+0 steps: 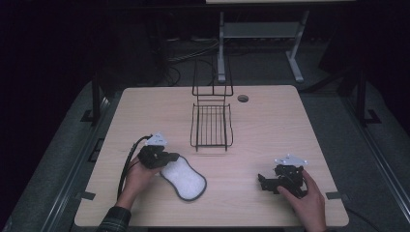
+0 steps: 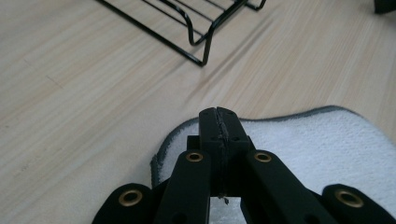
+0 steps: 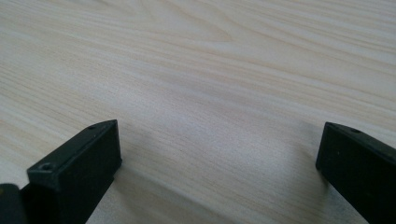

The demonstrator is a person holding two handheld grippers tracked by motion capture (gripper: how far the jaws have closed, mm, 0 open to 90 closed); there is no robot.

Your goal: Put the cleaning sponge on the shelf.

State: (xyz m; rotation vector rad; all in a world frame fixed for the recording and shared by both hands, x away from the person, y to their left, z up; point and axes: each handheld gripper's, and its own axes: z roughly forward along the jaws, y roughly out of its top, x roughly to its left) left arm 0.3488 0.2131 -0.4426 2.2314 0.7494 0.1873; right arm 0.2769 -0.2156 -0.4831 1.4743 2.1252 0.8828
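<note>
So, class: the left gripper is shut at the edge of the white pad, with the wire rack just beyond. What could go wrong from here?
1. The left gripper is shut at the very edge of the pad; whether it pinches the fabric cannot be told, so a lift might leave the pad behind.
2. The pad looks soft; carried by one edge it may droop and catch the rack rim.
3. The right gripper rests open, apart from the pad, so nothing backs up a slip.

The pad [image 1: 184,178] is lying on the table [image 1: 270,130] toward its near left, with the left gripper [image 1: 167,157] sitting over its far left end. The wire rack [image 1: 211,126] is standing behind the pad, mid-table, and the right gripper [image 1: 266,182] is resting well apart at near right.
</note>
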